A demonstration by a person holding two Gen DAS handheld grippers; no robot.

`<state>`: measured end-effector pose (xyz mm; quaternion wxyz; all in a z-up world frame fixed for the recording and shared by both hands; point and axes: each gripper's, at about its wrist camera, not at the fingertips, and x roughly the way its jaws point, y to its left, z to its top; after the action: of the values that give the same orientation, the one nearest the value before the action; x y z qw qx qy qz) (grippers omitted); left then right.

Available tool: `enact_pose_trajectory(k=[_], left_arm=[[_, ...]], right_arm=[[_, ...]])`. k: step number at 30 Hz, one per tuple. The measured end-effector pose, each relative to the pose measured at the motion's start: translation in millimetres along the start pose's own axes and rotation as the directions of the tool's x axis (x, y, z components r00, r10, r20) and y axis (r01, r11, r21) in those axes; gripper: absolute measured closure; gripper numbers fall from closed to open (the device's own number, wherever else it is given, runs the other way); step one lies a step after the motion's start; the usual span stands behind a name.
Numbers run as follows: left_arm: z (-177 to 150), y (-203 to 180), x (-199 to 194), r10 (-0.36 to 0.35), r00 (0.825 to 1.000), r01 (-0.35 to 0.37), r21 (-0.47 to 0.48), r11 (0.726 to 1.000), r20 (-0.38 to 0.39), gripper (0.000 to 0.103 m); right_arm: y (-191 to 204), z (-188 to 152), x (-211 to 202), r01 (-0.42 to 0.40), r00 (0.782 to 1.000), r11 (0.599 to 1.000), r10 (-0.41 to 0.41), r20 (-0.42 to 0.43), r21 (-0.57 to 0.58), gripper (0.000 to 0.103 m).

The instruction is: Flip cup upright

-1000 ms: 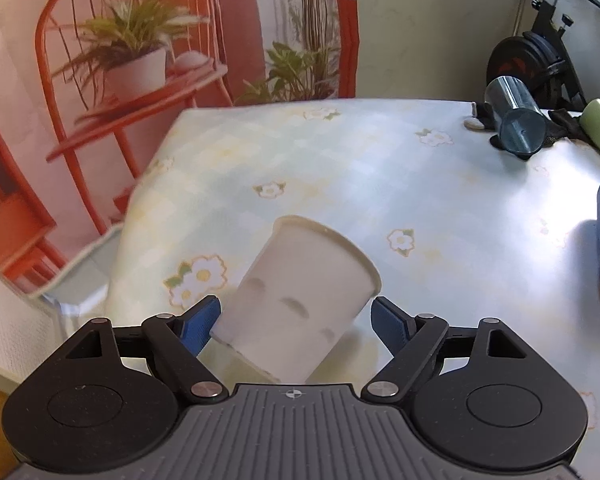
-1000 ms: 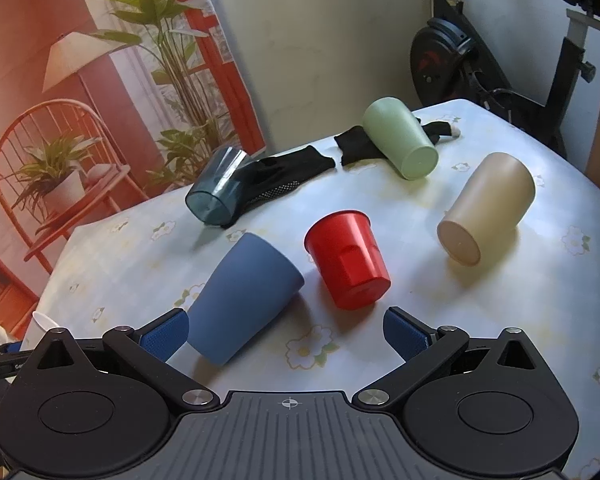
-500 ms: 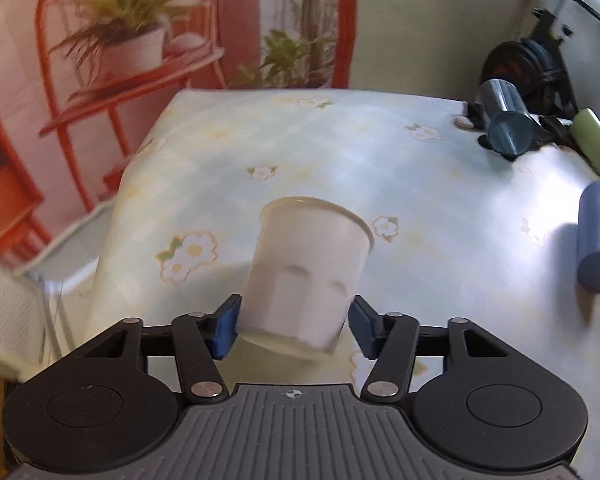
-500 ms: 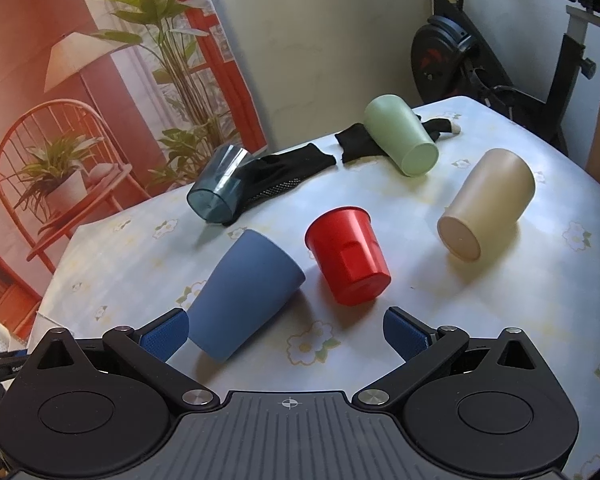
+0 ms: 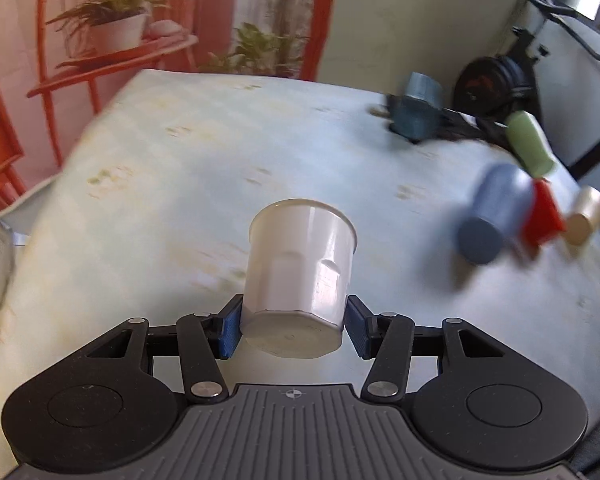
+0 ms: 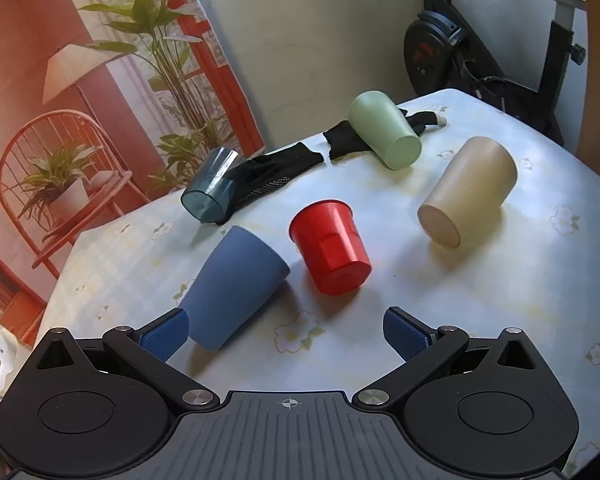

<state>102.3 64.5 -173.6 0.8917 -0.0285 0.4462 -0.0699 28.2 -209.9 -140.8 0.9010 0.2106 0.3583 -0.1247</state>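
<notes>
My left gripper [image 5: 291, 330] is shut on a white plastic cup [image 5: 300, 276], gripping it near its base and holding it above the table with its mouth pointing away from the camera. My right gripper [image 6: 286, 332] is open and empty, low over the table. A blue cup [image 6: 232, 290] lies on its side just ahead of its left finger, and a red cup [image 6: 330, 246] lies on its side ahead of it.
A beige cup [image 6: 466, 190], a green cup [image 6: 384, 130] and a clear dark cup [image 6: 210, 192] lie on their sides on the floral tablecloth [image 6: 480, 300]. A black cloth [image 6: 278, 168] lies at the back. An exercise bike [image 6: 480, 52] stands behind the table.
My left gripper closed on the white cup and lifted it, turning it so its base faces the camera. The left view swung and blurred. The right gripper stayed still.
</notes>
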Motion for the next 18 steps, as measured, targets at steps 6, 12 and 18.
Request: enact_pose_trajectory(k=[6,12,18], left_arm=[[-26.9,-59.6,4.5,-0.053,0.999,0.052,0.034,0.998,0.011,0.047],[-35.8,-89.0,20.1,-0.097,0.995,0.099,0.081,0.992,-0.031,0.048],[-40.5,-89.9,21.6,-0.118,0.992,0.121,0.100,0.988,-0.034,0.048]], right_arm=[[-14.9,-0.4,-8.1,0.033,0.999,0.999,-0.033,0.017,0.003,0.000],[-29.1,-3.4,-15.0,0.076,0.997,0.997,-0.076,0.029,-0.017,0.000],[-35.9,-6.0,-11.3,0.091,0.996,0.996,-0.091,0.008,0.007,0.000]])
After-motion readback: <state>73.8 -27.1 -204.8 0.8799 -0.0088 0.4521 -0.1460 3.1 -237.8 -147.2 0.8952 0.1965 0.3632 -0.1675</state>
